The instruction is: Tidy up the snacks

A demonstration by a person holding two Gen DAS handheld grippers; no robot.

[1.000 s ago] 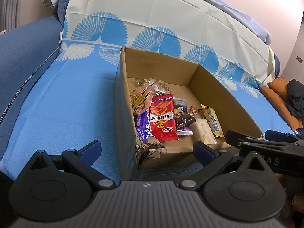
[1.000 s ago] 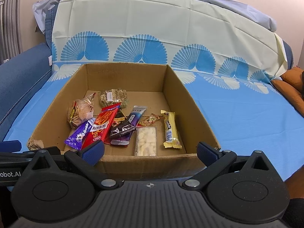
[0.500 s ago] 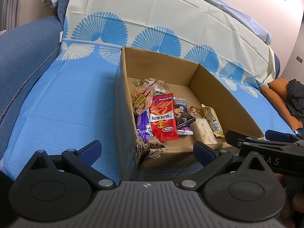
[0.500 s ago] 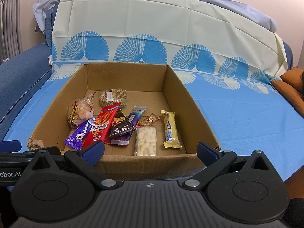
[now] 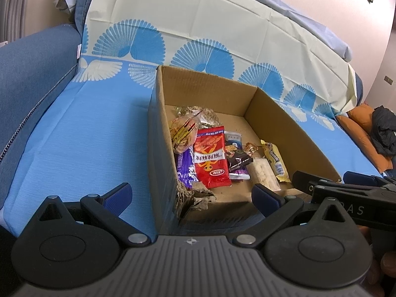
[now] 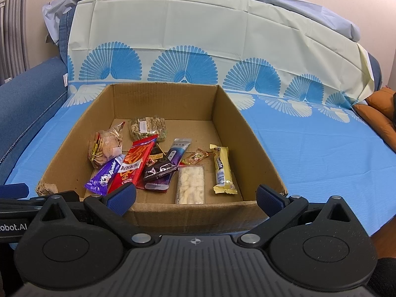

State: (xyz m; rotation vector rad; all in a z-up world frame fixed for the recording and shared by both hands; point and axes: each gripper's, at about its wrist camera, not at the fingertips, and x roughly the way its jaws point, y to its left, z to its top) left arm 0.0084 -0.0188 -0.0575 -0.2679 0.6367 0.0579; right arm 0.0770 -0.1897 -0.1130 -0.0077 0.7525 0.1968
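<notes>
An open cardboard box [image 6: 250,136] [image 5: 284,118] sits on a blue cloth. Inside lie several snacks: a red packet [image 6: 135,163] [image 5: 210,160], a purple bar [image 6: 105,174], a clear cracker bag [image 6: 105,146], a yellow bar [image 6: 222,167], a clear white-candy pack [image 6: 190,184], a dark wrapper [image 6: 159,168] and a grain bar [image 6: 148,127]. My left gripper [image 5: 191,194] is open and empty at the box's near left corner. My right gripper [image 6: 195,196] is open and empty before the box's near wall.
The box's near left corner [image 5: 193,198] is torn. A sofa back draped in a fan-patterned cloth [image 6: 198,49] rises behind. A blue armrest [image 5: 32,79] stands at left. An orange cushion [image 5: 363,128] with dark clothing lies at right.
</notes>
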